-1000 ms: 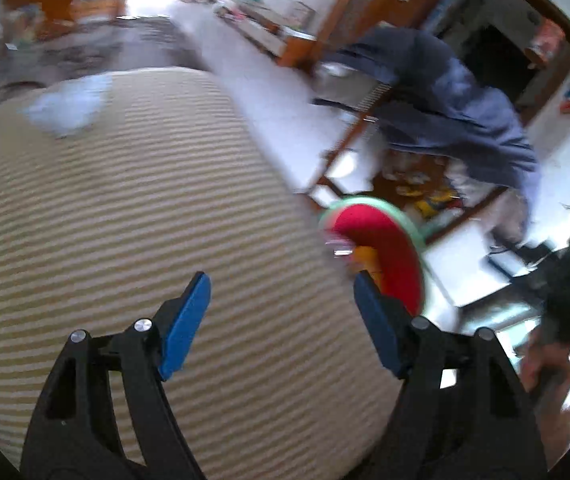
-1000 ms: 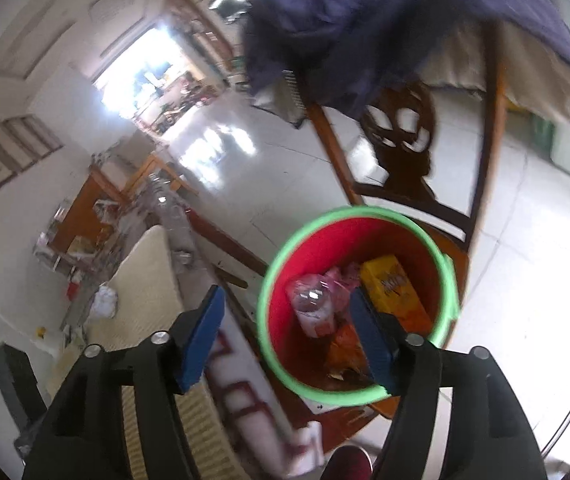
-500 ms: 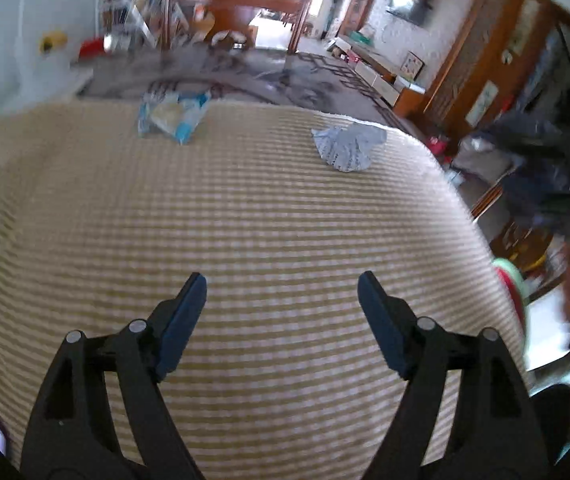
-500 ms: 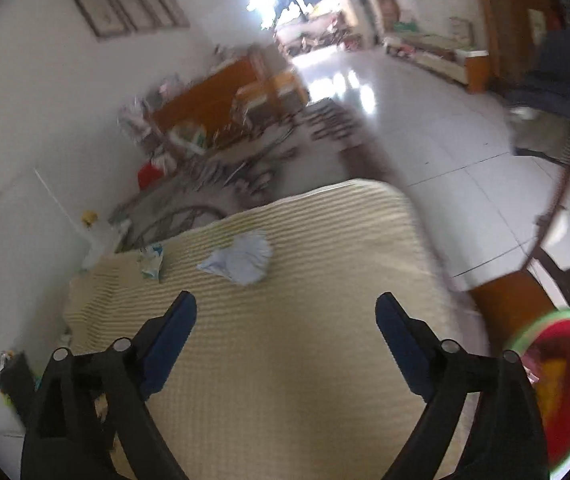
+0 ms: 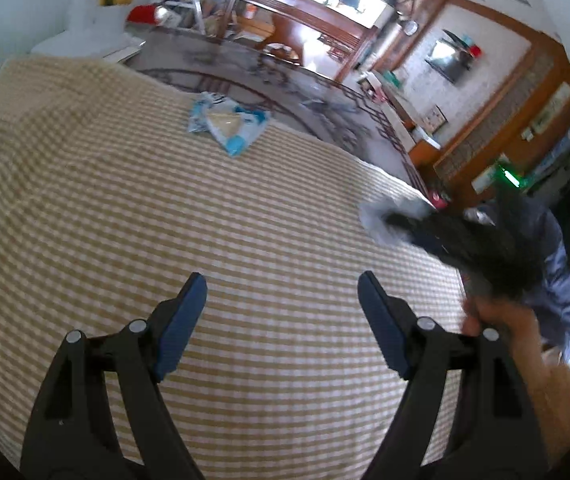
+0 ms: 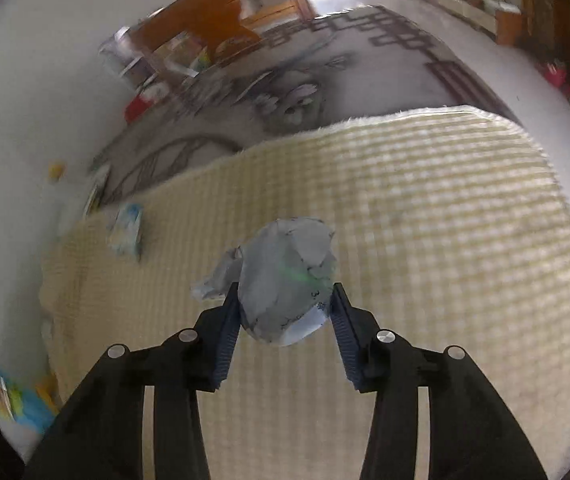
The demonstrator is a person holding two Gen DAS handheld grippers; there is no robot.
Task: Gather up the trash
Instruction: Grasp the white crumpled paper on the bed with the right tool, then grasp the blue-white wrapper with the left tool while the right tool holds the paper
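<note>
A crumpled grey-white paper ball (image 6: 289, 276) lies on the striped beige mat (image 6: 445, 220). My right gripper (image 6: 285, 304) has its jaws close on both sides of the ball, touching it. In the left wrist view the same ball (image 5: 377, 220) shows at the right, partly hidden by the blurred right gripper (image 5: 465, 240). A blue-and-white plastic wrapper (image 5: 227, 124) lies at the far side of the mat (image 5: 125, 200); it also shows in the right wrist view (image 6: 127, 228). My left gripper (image 5: 281, 312) is open and empty above the mat.
A patterned dark rug (image 6: 285, 80) lies beyond the mat. Wooden furniture (image 5: 305, 20) stands at the back. A chair draped with blue cloth (image 5: 561, 280) is at the right. Colourful items (image 6: 17, 400) lie off the mat's near left corner.
My right gripper has swung from the red bin to the mat and closed around the paper ball. My left gripper has turned left to face the wrapper side of the mat.
</note>
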